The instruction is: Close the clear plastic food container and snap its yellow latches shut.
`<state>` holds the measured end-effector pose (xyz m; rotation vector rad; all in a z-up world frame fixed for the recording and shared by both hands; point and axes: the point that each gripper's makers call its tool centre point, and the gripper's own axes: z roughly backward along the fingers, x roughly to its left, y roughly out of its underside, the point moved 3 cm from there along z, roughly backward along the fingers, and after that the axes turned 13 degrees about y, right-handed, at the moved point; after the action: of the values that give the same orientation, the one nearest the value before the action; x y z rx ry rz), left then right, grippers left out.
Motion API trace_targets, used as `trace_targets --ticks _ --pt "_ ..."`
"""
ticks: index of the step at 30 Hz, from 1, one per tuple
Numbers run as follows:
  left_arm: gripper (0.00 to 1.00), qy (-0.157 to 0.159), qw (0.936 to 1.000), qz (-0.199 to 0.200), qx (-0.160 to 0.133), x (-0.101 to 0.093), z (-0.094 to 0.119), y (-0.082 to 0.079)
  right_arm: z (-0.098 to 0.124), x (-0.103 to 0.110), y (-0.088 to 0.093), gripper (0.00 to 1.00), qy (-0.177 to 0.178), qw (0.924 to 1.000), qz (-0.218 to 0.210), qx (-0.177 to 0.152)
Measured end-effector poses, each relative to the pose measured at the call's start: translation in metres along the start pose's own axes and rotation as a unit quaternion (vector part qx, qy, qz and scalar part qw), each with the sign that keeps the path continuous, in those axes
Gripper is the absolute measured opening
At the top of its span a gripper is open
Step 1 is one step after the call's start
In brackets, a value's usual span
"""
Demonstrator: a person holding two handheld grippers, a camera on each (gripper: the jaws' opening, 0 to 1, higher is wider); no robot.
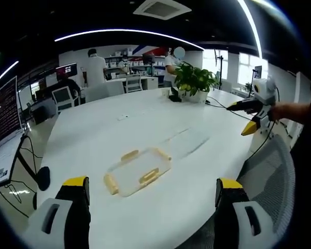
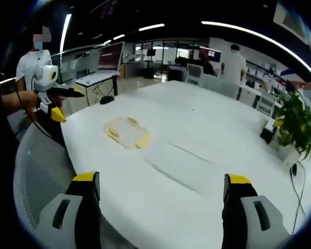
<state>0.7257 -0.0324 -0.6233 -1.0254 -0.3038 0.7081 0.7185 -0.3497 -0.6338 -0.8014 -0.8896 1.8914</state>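
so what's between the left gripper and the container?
Bare white table; nothing between the left gripper and the clear container, in the left gripper view.

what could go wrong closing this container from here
The clear container base and the separate clear lid lie apart on the white table; both are hard to see, so the lid could be set on crooked. The yellow latches stick outward and may get trapped underneath. Both grippers, left and right, are open and far off.
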Motion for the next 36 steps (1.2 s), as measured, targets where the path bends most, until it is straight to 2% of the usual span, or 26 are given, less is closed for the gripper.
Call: trace_targets --ticks 19,36 --pt "0.98 0.011 0.9998 -0.003 0.016 0.014 -0.008 0.004 -0.026 0.007 -0.011 0.94 -0.053 0.9976 0.042 0.014" --pt "0.94 0.031 0.9985 -0.015 0.043 0.034 -0.016 0.015 -0.053 0.018 -0.024 0.9 -0.107 0.9897 0.094 0.015"
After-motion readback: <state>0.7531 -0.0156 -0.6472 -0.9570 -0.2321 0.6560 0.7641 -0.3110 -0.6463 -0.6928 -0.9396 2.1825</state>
